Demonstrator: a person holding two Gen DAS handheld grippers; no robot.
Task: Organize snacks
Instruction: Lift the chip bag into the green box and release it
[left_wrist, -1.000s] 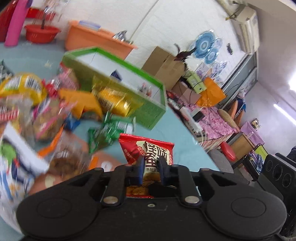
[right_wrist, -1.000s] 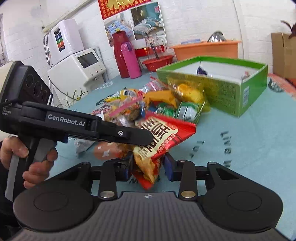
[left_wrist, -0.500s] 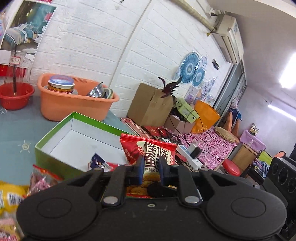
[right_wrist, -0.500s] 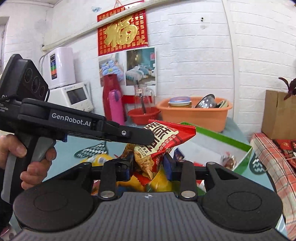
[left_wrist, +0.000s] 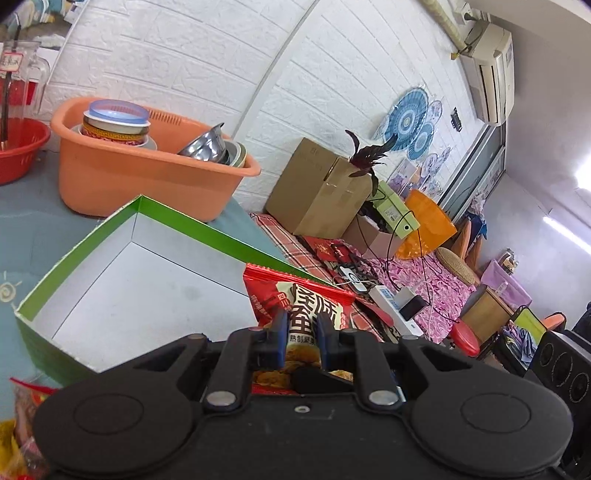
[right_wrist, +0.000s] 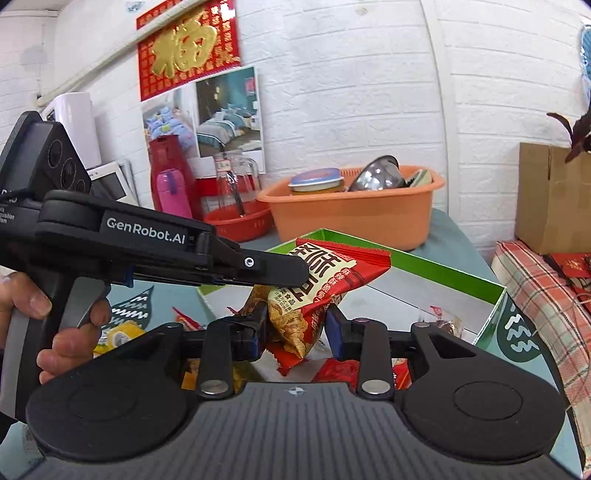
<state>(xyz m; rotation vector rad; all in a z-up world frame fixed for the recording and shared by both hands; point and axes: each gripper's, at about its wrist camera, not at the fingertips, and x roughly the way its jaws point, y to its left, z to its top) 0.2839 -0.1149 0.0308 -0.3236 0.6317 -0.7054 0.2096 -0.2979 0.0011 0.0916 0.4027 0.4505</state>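
A red snack bag (left_wrist: 299, 291) with white lettering hangs in the air, held by both grippers. My left gripper (left_wrist: 301, 321) is shut on its middle. In the right wrist view the left gripper (right_wrist: 295, 275) comes in from the left and pinches the bag's (right_wrist: 332, 273) upper half. My right gripper (right_wrist: 297, 325) grips the bag's lower end between its blue-padded fingers. The bag hovers over the near side of the open green box (left_wrist: 136, 206), whose white floor is mostly bare. A small wrapped snack (right_wrist: 443, 321) lies in the box's right corner.
An orange basin (right_wrist: 351, 218) of bowls stands just behind the green box (right_wrist: 443, 269). A red basket (right_wrist: 240, 225), a glass jug and flasks stand to its left. Loose snacks (right_wrist: 118, 332) lie near the box. A cardboard box (left_wrist: 317, 188) sits beyond the table edge. A person's hand (right_wrist: 66, 332) holds the left gripper's handle.
Both grippers rose together with the red bag, from over the snack pile on the table to above the green box. The pile has dropped out of the left wrist view.
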